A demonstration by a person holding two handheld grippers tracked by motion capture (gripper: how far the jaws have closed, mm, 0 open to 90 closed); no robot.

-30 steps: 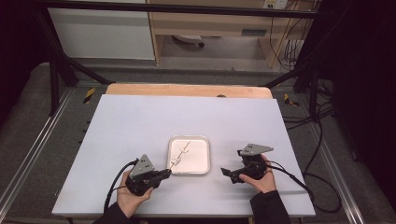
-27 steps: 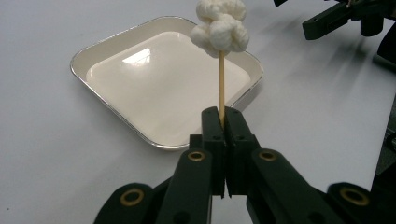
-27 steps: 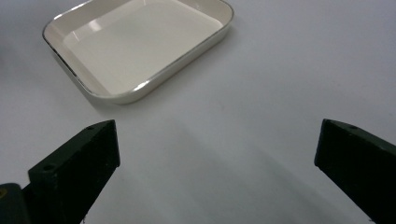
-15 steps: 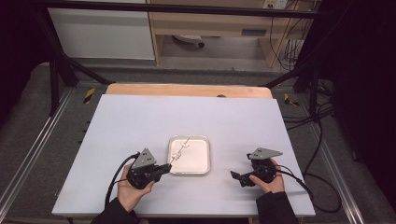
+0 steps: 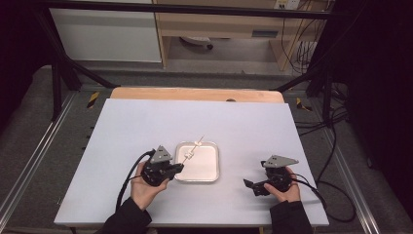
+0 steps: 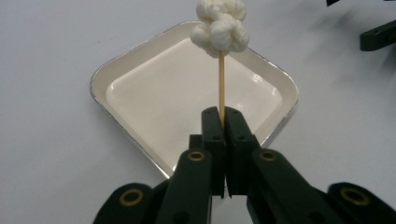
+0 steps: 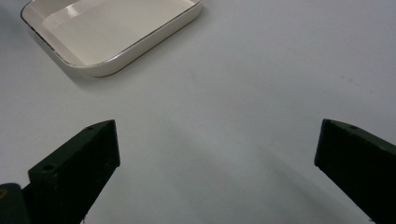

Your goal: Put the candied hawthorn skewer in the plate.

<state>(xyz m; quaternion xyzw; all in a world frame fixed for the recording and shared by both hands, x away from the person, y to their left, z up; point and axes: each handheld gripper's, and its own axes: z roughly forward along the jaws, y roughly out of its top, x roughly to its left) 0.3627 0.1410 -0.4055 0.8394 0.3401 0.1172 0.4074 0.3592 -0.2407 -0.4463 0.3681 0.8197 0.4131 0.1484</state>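
A thin wooden skewer (image 6: 221, 84) carries a knotted white lump (image 6: 220, 27) near its far end. My left gripper (image 6: 222, 116) is shut on the skewer's near end and holds it over the white square tray (image 6: 116, 70). In the high view the left gripper (image 5: 176, 168) sits at the tray's (image 5: 211, 176) left edge, and the skewer (image 5: 194, 147) slants up and to the right above it. My right gripper (image 5: 250, 185) rests open on the table to the right of the tray, with nothing between its jaws. Its own view shows the tray (image 7: 154, 37) ahead to the left.
The tray lies near the front middle of the white tabletop (image 5: 146, 117). A wooden strip (image 5: 195, 93) runs along the table's far edge. Black frame bars (image 5: 58, 73) and cables (image 5: 331, 146) flank the table. Both hands (image 5: 146, 190) come in from the front edge.
My right gripper has drawn away from the tray, to the right and toward the front edge. The left gripper has stayed beside the tray with the skewer.
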